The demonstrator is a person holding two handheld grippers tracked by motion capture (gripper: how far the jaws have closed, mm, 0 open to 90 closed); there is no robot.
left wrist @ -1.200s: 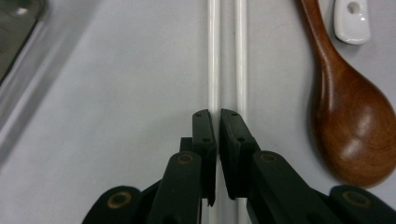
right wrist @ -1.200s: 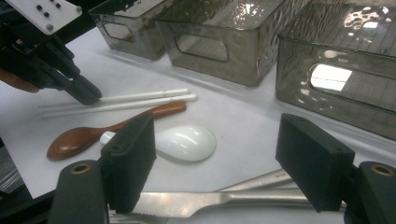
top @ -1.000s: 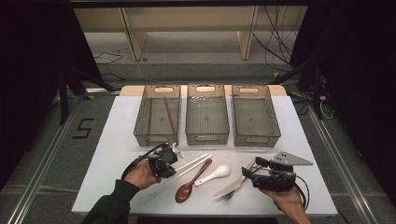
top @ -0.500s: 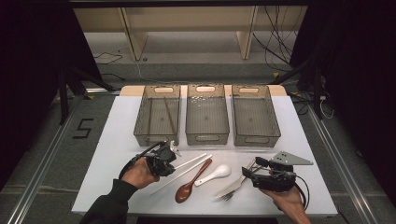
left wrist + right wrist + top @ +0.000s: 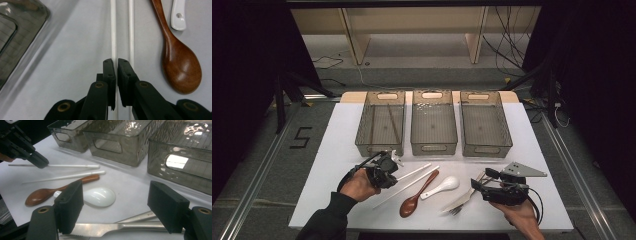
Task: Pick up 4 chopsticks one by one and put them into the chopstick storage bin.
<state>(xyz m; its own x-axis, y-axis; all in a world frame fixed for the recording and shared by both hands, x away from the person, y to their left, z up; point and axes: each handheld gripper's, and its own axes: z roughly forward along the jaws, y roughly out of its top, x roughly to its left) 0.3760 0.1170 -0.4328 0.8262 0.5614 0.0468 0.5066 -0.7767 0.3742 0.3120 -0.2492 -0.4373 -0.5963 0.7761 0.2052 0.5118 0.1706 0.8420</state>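
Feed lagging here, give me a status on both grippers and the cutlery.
Left gripper shut on one white plastic chopstick, flat on table. Right gripper open over steel knife. Brown wooden spoon beside, apart.

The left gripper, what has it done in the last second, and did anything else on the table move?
The left gripper has closed its black jaws on one thin white chopstick, barely shifting. The right gripper, brown wooden spoon, white ceramic spoon and three smoky plastic bins stayed put.
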